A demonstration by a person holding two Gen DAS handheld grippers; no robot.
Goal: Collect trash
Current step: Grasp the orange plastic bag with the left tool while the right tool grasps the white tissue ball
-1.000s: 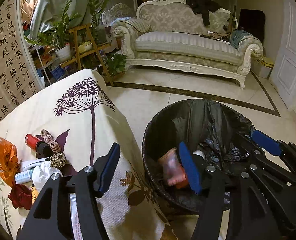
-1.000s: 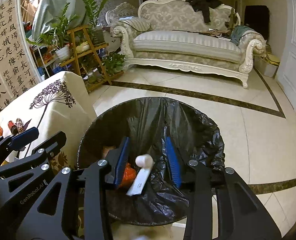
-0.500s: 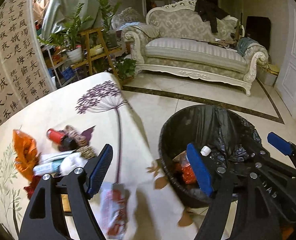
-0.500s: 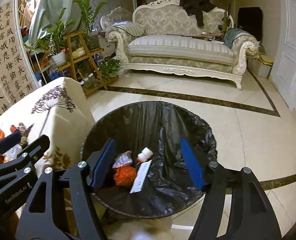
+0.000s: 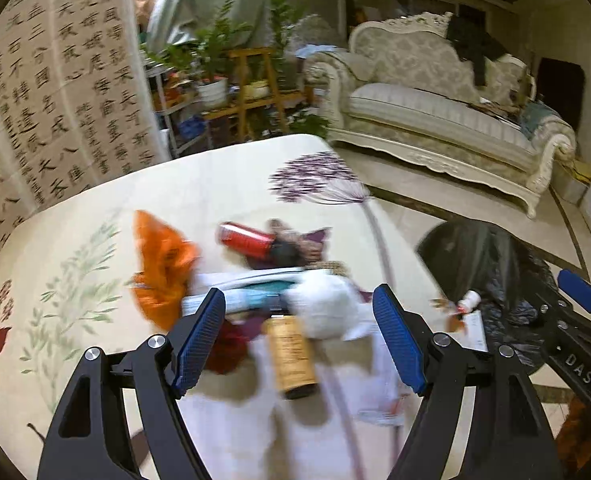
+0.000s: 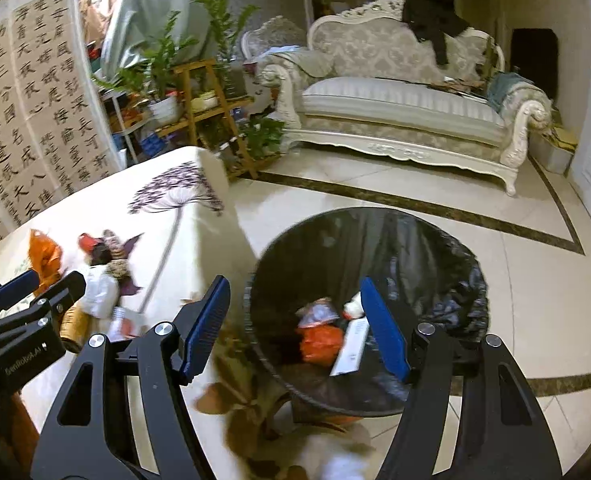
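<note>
My left gripper (image 5: 297, 292) is open and empty above a heap of trash on the cloth-covered table (image 5: 95, 240). The heap holds an orange wrapper (image 5: 163, 264), a red can (image 5: 247, 238), a white crumpled tissue (image 5: 323, 308), a brown bottle (image 5: 293, 356) and a blue-white tube (image 5: 251, 296). My right gripper (image 6: 294, 282) hangs open and empty over the left rim of the black-lined bin (image 6: 375, 248). Inside the bin lie an orange wrapper (image 6: 321, 344), a white card (image 6: 351, 346) and a small white bottle (image 6: 353, 308).
The bin stands on the tiled floor (image 6: 535, 300) just right of the table's edge. A cream sofa (image 6: 395, 108) and a wooden plant stand (image 6: 203, 100) fill the back of the room. A calligraphy screen (image 5: 35, 100) stands behind the table.
The left gripper swung left from over the bin to above the heap on the table. The right gripper's jaws opened and the white bottle and card dropped into the bin.
</note>
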